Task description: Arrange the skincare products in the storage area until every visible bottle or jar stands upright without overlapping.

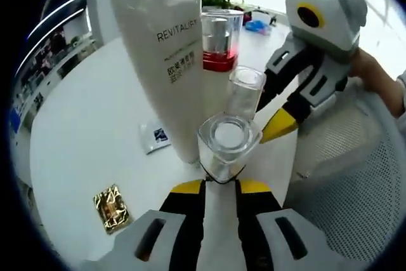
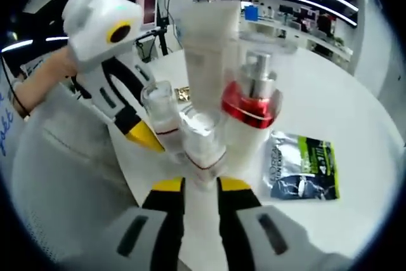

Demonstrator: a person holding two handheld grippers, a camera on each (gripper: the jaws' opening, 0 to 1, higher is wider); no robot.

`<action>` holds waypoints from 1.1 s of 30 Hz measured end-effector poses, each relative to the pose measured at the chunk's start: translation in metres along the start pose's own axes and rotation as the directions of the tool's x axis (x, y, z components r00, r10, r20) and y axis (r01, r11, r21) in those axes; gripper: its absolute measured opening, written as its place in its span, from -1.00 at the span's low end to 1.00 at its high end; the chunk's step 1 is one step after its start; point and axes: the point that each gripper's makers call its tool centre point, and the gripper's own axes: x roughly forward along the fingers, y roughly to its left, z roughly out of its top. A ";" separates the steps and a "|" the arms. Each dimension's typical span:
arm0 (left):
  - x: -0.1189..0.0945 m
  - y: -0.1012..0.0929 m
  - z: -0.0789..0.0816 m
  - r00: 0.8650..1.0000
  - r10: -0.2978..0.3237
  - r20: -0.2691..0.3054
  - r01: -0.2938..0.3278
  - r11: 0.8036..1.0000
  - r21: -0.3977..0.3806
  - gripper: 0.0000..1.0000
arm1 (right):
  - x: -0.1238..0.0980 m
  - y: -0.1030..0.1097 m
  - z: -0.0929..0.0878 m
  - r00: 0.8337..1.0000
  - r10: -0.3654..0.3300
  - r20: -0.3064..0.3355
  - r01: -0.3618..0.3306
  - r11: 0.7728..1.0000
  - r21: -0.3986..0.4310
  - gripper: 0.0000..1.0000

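On the round white table (image 1: 76, 138), near its edge, four skincare containers stand upright in a tight cluster: a tall white tube (image 1: 166, 61) marked REVITALIFT, a pump bottle with a red collar (image 1: 219, 49) under a clear cap, and two small clear-capped bottles. In the left gripper view, the left gripper (image 1: 221, 185) reaches toward the nearer small bottle (image 1: 227, 141), its yellow-tipped jaws set narrow on either side of the base; actual contact cannot be told, since the bottle hides the tips. The right gripper (image 1: 269, 115) enters from the right beside the second small bottle (image 1: 244, 90), and whether its jaws are parted or closed cannot be told either. In the right gripper view, the right gripper (image 2: 200, 185) shows the same narrow stance at a small bottle (image 2: 203, 147), with the left gripper (image 2: 143, 132) coming in from the left near the other bottle (image 2: 162, 115). Flat items lie apart from the cluster: a gold sachet (image 1: 113, 206), a small white packet (image 1: 155, 136), and a green-and-black sachet (image 2: 303, 164).

Judgement: the step in hand is spacing the small bottles (they crowd each other and the tube). Done well, each bottle is gripped low and moved level toward open tabletop, away from the edge, so that neither the tube nor the top-heavy pump bottle is nudged over.
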 end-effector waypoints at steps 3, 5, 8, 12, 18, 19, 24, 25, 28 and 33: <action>0.003 -0.001 0.003 1.000 0.001 0.009 -0.001 1.000 -0.014 -0.70 | 0.000 -0.002 0.000 1.000 -0.010 -0.003 0.010 1.000 -0.007 -0.60; 0.004 -0.003 0.004 1.000 -0.004 0.009 0.004 1.000 -0.015 -0.70 | 0.000 -0.003 0.000 1.000 -0.012 0.002 0.012 1.000 -0.003 -0.61; 0.009 -0.005 0.004 1.000 -0.004 0.003 0.004 1.000 -0.017 -0.71 | 0.000 -0.001 0.000 1.000 -0.008 0.004 0.008 1.000 -0.001 -0.60; 0.011 -0.006 0.005 1.000 0.005 0.004 -0.004 1.000 -0.023 -0.71 | 0.001 0.001 0.000 1.000 -0.003 -0.001 0.003 1.000 -0.005 -0.61; 0.012 -0.005 0.008 1.000 0.012 0.022 -0.010 0.997 -0.081 -0.74 | 0.002 0.000 0.000 1.000 -0.001 0.003 0.001 1.000 0.002 -0.61; 0.012 -0.005 0.009 1.000 0.018 0.026 -0.015 0.996 -0.091 -0.75 | 0.002 0.000 0.000 1.000 -0.002 0.003 0.002 1.000 0.002 -0.61; 0.012 -0.006 0.009 0.999 0.021 0.027 -0.018 0.994 -0.105 -0.81 | 0.002 0.000 0.000 1.000 -0.003 0.000 0.003 1.000 0.003 -0.61; 0.012 -0.006 0.009 0.999 0.021 0.027 -0.018 0.994 -0.106 -0.81 | 0.002 0.000 0.000 1.000 -0.003 0.001 0.003 1.000 0.004 -0.61; 0.013 -0.008 0.008 1.000 0.014 0.023 -0.012 0.995 -0.098 -0.82 | 0.002 -0.001 -0.001 1.000 -0.009 -0.002 0.009 1.000 0.002 -0.62; 0.014 -0.009 0.008 1.000 0.018 0.022 -0.016 0.994 -0.104 -0.81 | 0.002 -0.003 -0.002 1.000 -0.016 -0.008 0.016 1.000 -0.001 -0.63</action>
